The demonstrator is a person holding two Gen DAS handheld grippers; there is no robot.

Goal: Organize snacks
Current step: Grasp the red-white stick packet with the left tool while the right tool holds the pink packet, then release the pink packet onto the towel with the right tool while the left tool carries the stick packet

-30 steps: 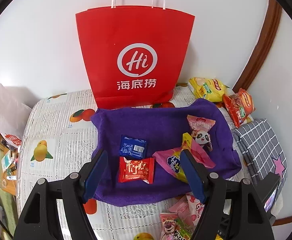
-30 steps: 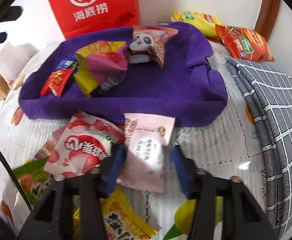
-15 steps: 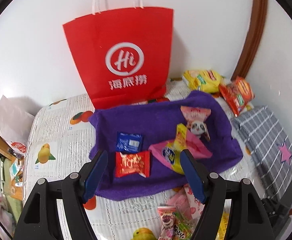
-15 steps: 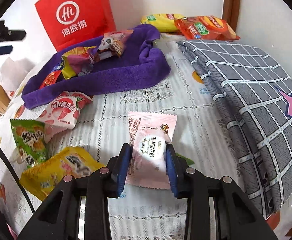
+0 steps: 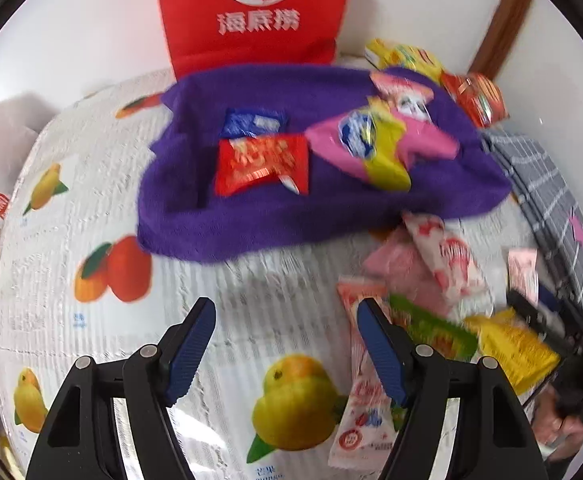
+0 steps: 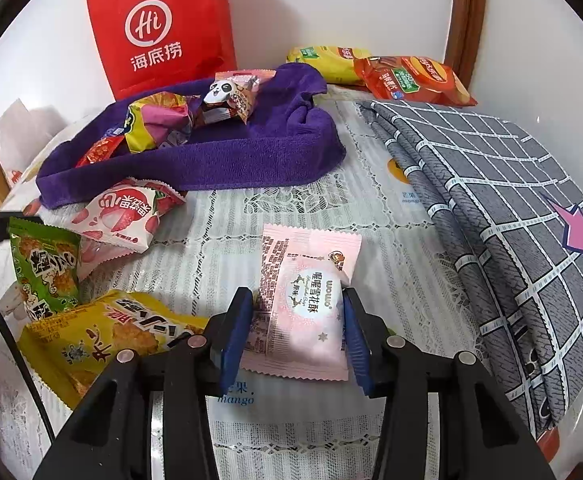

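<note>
The right gripper grasps the pink snack packet. The left gripper is released above the tablecloth.

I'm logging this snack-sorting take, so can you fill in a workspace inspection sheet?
Surface: fruit-print tablecloth, lace-patterned.
Job's things: purple towel holds a panda packet, pink-and-yellow bag, red packet and blue packet; pink snowflake-crisp packet off the towel.
Clutter: green packet, yellow packet, strawberry packet, checked cloth.
Grippers: right gripper jaws shut on the pink packet; left gripper open, holding nothing.
Cables: nothing seen for certain.
Surroundings: red Hi paper bag, white wall.
</note>
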